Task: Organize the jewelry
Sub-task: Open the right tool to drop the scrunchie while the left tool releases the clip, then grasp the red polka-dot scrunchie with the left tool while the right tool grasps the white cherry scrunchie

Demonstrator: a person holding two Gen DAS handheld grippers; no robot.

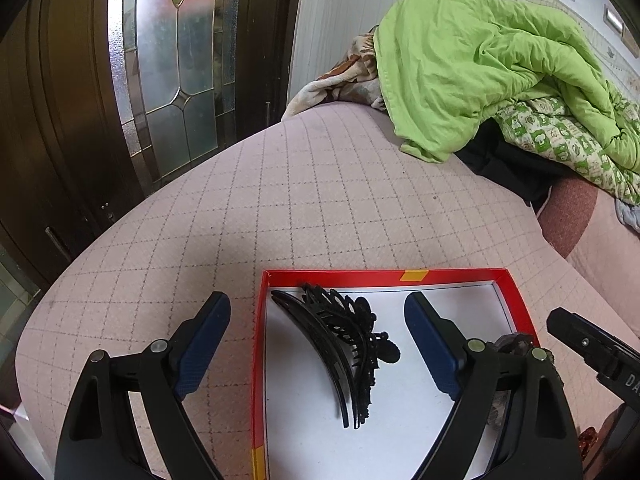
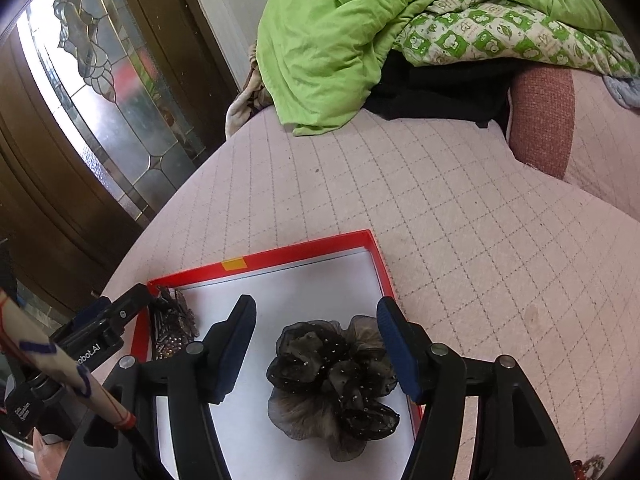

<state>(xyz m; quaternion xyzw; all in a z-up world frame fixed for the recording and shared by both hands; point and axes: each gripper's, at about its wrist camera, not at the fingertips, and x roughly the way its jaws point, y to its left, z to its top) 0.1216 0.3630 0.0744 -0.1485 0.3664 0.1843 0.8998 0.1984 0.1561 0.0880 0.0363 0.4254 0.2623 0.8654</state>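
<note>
We see the left gripper (image 1: 317, 312) spread wide and empty above the red tray (image 1: 516, 292), its left finger outside the rim over the bed (image 1: 320, 184), and the black hair claw (image 1: 344, 344) lies on the white floor between and just below the fingers. The right gripper (image 2: 316, 320) stands spread too, pads clear of the dark gauze scrunchie (image 2: 332, 376) resting on the tray's floor between them. Beyond, a green quilt (image 1: 480, 64) is heaped on the bed.
</note>
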